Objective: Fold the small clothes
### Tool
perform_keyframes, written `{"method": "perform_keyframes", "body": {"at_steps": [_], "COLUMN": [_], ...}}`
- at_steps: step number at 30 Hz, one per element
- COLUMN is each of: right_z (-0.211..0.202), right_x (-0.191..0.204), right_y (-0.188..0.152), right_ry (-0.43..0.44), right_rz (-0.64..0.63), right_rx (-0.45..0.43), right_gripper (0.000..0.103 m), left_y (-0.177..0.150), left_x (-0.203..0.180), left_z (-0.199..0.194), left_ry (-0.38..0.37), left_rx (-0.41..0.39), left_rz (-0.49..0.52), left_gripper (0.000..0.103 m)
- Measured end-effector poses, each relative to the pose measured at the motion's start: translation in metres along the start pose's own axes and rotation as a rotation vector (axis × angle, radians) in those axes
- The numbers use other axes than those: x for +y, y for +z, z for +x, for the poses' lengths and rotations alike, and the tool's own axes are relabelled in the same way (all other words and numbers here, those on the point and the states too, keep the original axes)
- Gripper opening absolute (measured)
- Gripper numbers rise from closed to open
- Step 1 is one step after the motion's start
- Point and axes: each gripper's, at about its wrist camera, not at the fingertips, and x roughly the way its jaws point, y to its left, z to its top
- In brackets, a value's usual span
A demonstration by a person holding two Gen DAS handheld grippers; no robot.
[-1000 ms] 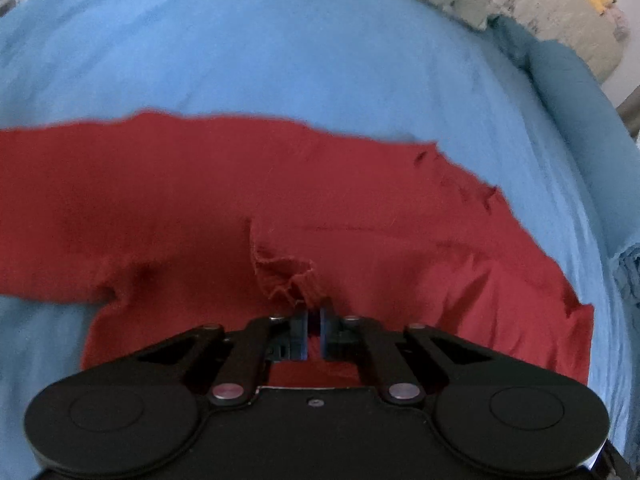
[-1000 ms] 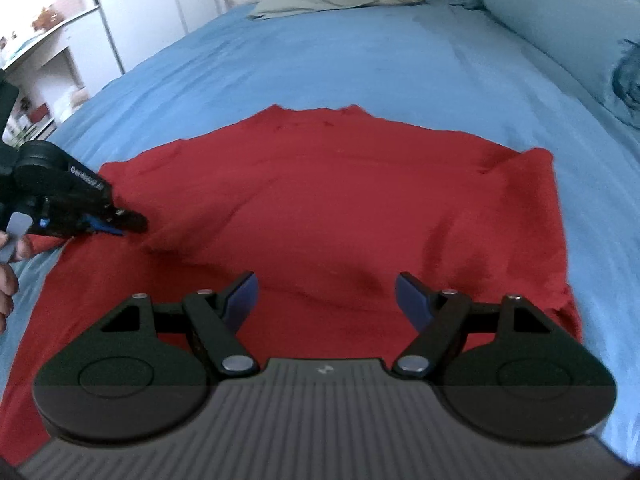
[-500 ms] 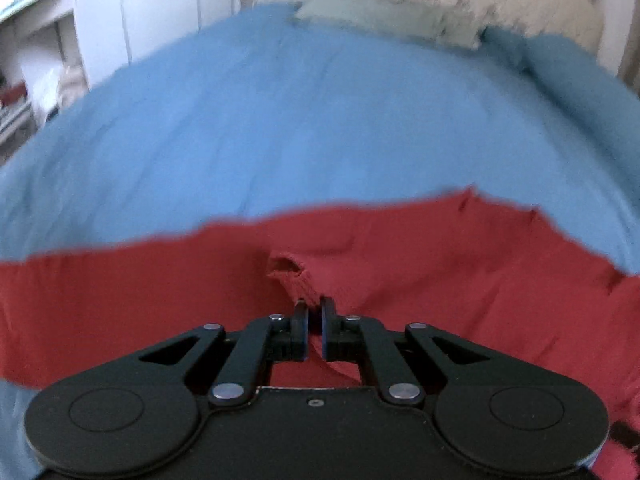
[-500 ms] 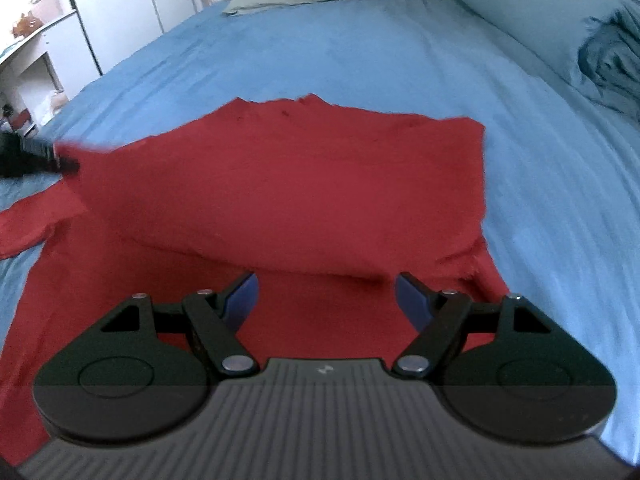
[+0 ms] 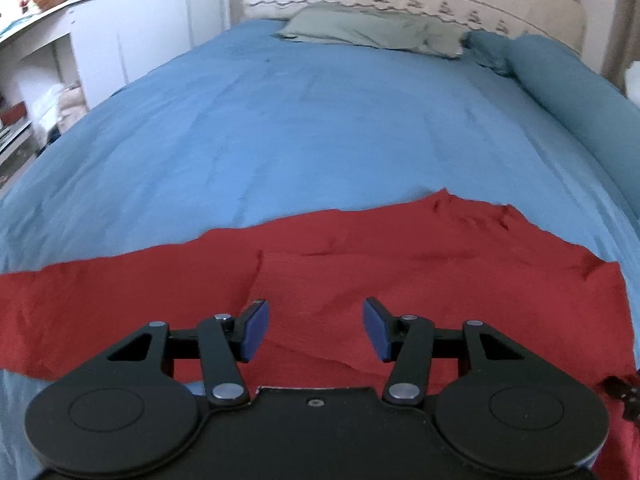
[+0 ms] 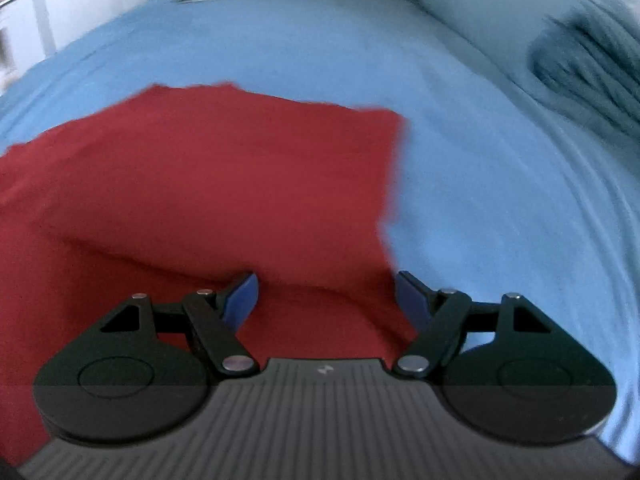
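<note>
A red garment [image 5: 360,256] lies flat on the blue bedspread [image 5: 304,128], with one part folded over onto itself. My left gripper [image 5: 316,330] is open and empty just above the folded part. In the right wrist view the same red garment [image 6: 224,176] fills the left half, its right edge running down to the gripper. My right gripper [image 6: 326,300] is open and empty over the garment's near right edge. That view is blurred by motion.
A grey-green pillow [image 5: 372,32] and a blue bolster [image 5: 576,92] lie at the head of the bed. A crumpled dark blue blanket [image 6: 588,64] lies at the right. White shelves [image 5: 36,80] stand to the left of the bed.
My left gripper was shut on a pinch of red cloth, carried it over and has opened, leaving the fold lying flat. My right gripper stayed open and moved towards the garment's right edge.
</note>
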Motion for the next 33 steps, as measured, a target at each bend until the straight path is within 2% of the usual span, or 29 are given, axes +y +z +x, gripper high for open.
{"method": "perform_keyframes", "body": {"at_steps": [2, 5, 8, 11, 14, 17, 20, 23, 26, 28, 30, 33], "right_z": [-0.006, -0.027, -0.031, -0.005, 0.032, 0.073, 0.074, 0.030, -0.002, -0.008, -0.004, -0.001], "right_x": [-0.019, -0.020, -0.009, 0.010, 0.021, 0.011, -0.006, -0.013, -0.009, -0.003, -0.003, -0.012], "right_y": [-0.001, 0.006, 0.023, 0.047, 0.065, 0.078, 0.082, 0.066, 0.038, 0.018, -0.001, -0.012], "right_ry": [0.014, 0.000, 0.085, 0.149, 0.121, 0.044, 0.030, 0.140, 0.222, 0.227, 0.189, 0.139], "right_rz": [0.073, 0.040, 0.042, 0.024, 0.017, 0.036, 0.077, 0.077, 0.034, -0.006, -0.014, 0.033], "right_rx": [0.014, -0.055, -0.141, -0.180, -0.195, -0.149, -0.142, -0.173, -0.143, -0.104, -0.049, -0.051], "right_gripper": [0.090, 0.091, 0.092, 0.099, 0.101, 0.100, 0.100, 0.100, 0.101, 0.101, 0.100, 0.100], "left_y": [-0.001, -0.003, -0.003, 0.000, 0.004, 0.005, 0.002, -0.006, -0.017, -0.024, -0.029, -0.037], "left_x": [-0.006, -0.012, -0.018, -0.026, -0.030, -0.029, -0.026, -0.023, -0.020, -0.017, -0.014, -0.008], "left_z": [-0.001, 0.001, 0.009, 0.017, 0.031, 0.041, 0.041, 0.036, 0.035, 0.034, 0.033, 0.031], "left_ry": [-0.017, -0.038, -0.055, -0.064, -0.065, -0.056, -0.047, -0.045, -0.035, -0.028, -0.022, -0.013], "left_rx": [-0.002, 0.001, 0.007, -0.003, 0.001, 0.020, 0.029, 0.048, 0.087, 0.105, 0.114, 0.128], "left_rz": [0.010, 0.015, 0.008, 0.023, 0.025, 0.017, 0.015, 0.020, 0.023, 0.014, 0.000, -0.022], "left_gripper": [0.058, 0.062, 0.063, 0.065, 0.066, 0.066, 0.066, 0.067, 0.067, 0.067, 0.067, 0.067]}}
